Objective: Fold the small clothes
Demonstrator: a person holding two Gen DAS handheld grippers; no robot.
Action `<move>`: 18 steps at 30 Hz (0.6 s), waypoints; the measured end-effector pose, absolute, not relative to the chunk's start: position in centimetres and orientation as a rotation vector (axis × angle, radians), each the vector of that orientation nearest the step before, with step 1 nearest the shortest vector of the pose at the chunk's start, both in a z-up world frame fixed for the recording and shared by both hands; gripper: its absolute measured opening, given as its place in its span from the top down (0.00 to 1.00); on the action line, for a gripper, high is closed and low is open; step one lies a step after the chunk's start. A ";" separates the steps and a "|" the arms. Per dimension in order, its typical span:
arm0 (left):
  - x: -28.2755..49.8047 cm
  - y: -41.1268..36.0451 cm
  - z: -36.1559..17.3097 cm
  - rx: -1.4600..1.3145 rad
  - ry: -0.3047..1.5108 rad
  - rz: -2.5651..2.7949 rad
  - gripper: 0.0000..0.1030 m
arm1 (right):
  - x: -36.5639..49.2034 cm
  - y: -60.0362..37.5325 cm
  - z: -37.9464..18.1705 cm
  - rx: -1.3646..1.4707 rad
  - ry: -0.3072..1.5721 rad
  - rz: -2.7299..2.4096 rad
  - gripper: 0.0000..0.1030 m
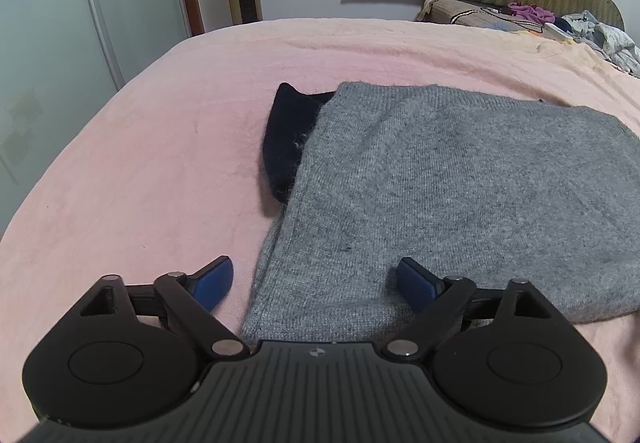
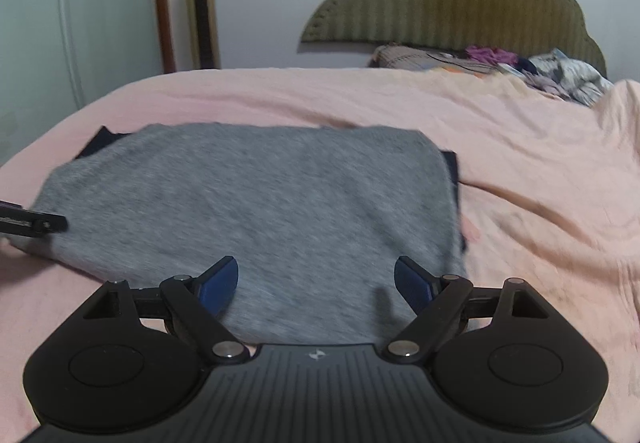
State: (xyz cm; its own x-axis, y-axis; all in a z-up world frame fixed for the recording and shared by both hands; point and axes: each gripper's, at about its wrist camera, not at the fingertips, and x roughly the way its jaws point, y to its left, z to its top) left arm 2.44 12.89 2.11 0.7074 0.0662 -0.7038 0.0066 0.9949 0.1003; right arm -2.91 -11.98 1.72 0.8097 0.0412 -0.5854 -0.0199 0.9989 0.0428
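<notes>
The grey knit garment (image 1: 460,195) lay folded flat on the pink bedspread (image 1: 140,163), a dark garment (image 1: 286,139) poking out underneath at both ends — fold looked mostly done, maybe one more fold or tidying left. Its long axis ran left-right across the right wrist view, near edge toward the tongs. Left gripper (image 1: 316,283) was wide open, empty, straddling the garment's near left corner. Right gripper (image 2: 316,283) was also wide open and empty, over the near edge.
</notes>
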 end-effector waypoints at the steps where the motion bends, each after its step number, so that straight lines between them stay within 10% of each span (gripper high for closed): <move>1: 2.4 13.0 2.1 0.094 0.783 0.034 0.10 | -2.8 -11.6 1.8 0.038 0.629 0.051 0.12; 18: 4.2 15.1 5.7 0.047 0.692 0.102 0.05 | -1.8 -5.7 2.2 -0.057 0.626 0.187 0.12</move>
